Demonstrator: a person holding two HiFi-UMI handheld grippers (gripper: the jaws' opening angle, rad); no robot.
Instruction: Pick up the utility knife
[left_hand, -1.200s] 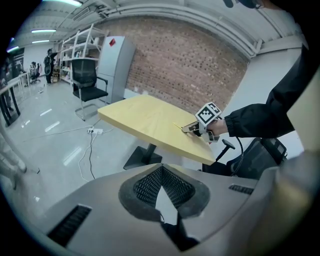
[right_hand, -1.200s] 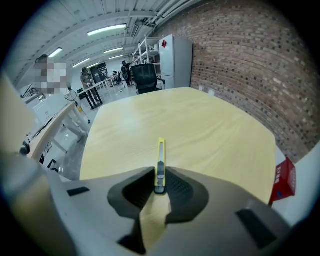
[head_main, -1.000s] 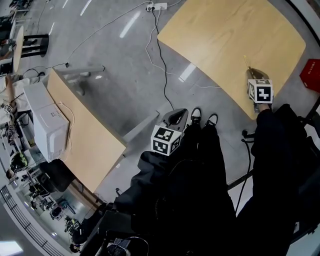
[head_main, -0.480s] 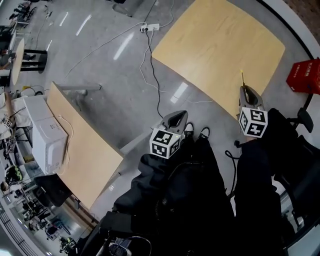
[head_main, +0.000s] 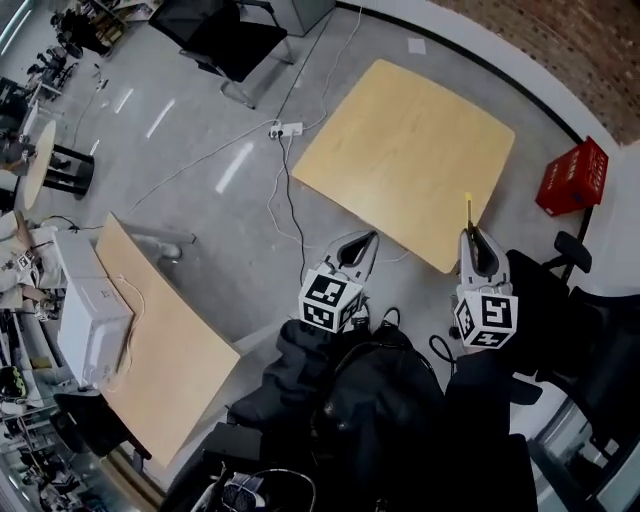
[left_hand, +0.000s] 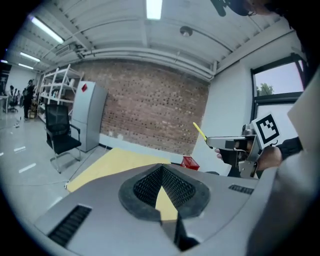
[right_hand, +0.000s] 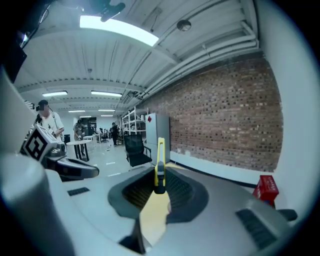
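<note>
brick wall (right_hand: 225, 115) behind; right gripper view shows tongs (right_hand: 159, 191) clamping utility knife (right_hand: 160, 152).

Long red-brown brick wall (right_hand: 225, 115). Glossy grey concrete floor (head_main: 220, 220). Pale yellow wooden desk (head_main: 400, 160), black office chair (head_main: 228, 30), red plastic crate (head_main: 570, 178). White ceiling strip light (right_hand: 117, 27) lit.

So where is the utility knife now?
The utility knife is clamped in the right gripper, at the head view's right, held in the air by the yellow table's near corner.
</note>
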